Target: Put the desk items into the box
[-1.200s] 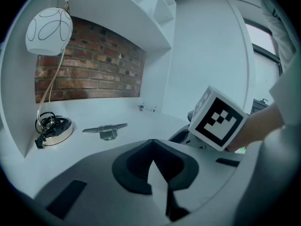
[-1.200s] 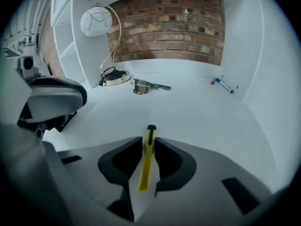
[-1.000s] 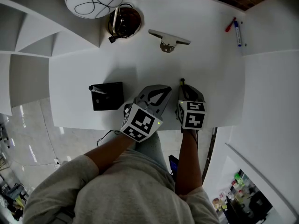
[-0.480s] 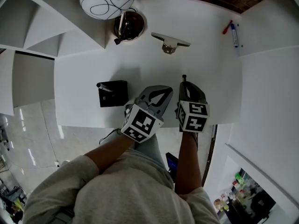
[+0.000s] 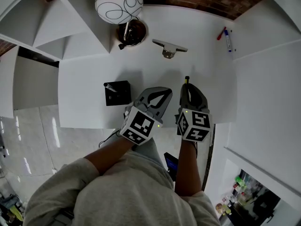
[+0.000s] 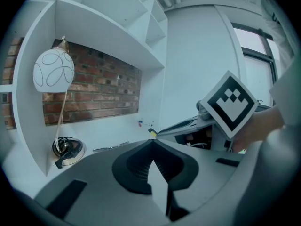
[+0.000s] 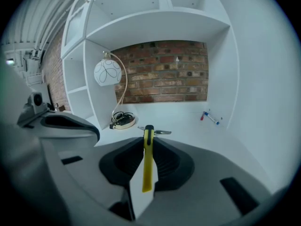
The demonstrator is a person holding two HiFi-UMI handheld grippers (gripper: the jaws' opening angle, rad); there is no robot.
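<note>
Your white desk (image 5: 202, 55) carries the black box (image 5: 118, 94), just left of your left gripper (image 5: 159, 94), whose jaws are pressed together on nothing. Your right gripper (image 5: 188, 89) has its jaws clamped on a yellow pen (image 7: 147, 160), near the desk's front edge.
</note>
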